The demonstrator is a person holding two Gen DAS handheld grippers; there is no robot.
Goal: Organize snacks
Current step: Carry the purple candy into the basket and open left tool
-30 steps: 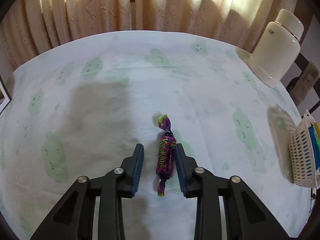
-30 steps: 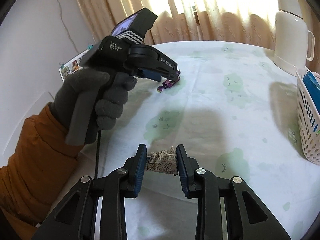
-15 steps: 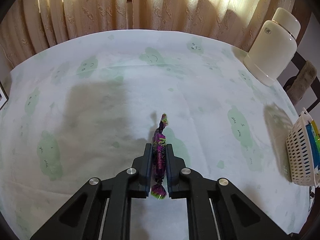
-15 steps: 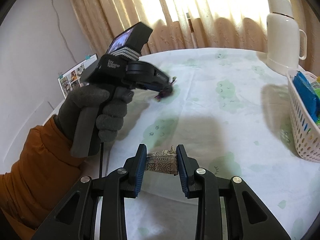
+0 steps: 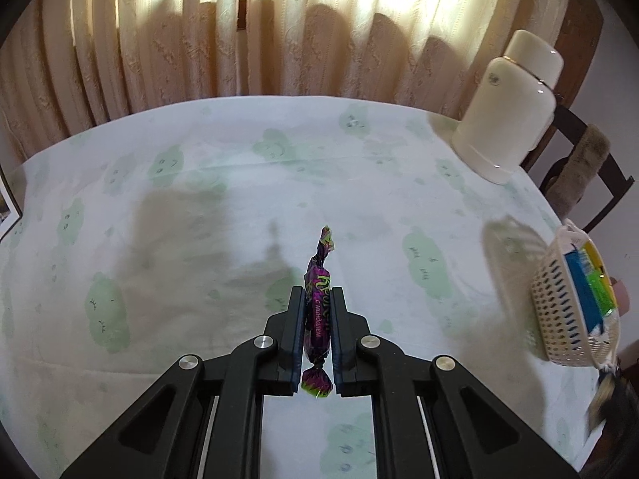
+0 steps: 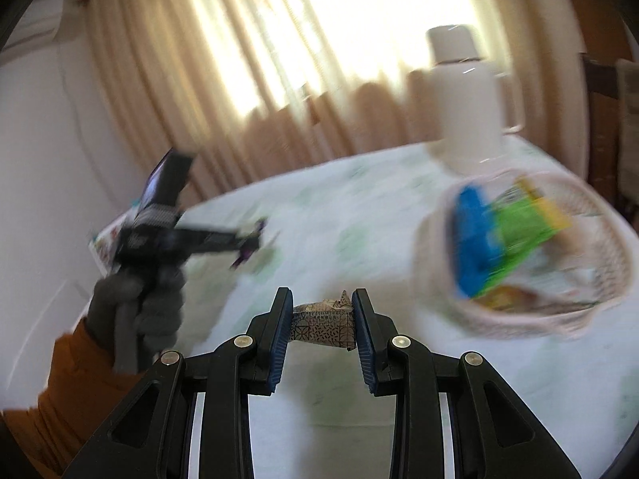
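Now my left gripper point(image 5: 316, 327) has its jaws pinched tight on a purple wrapped candy point(image 5: 317, 311), clear of the table point(image 5: 239, 183). My right gripper point(image 6: 322, 319) has its jaws partly apart, clamped on a small patterned packet point(image 6: 323, 319). Near the table's right edge sits a white basket point(image 6: 531, 319) holding blue and green packs; a cream thermos point(image 5: 507, 107) stands at the far right corner.
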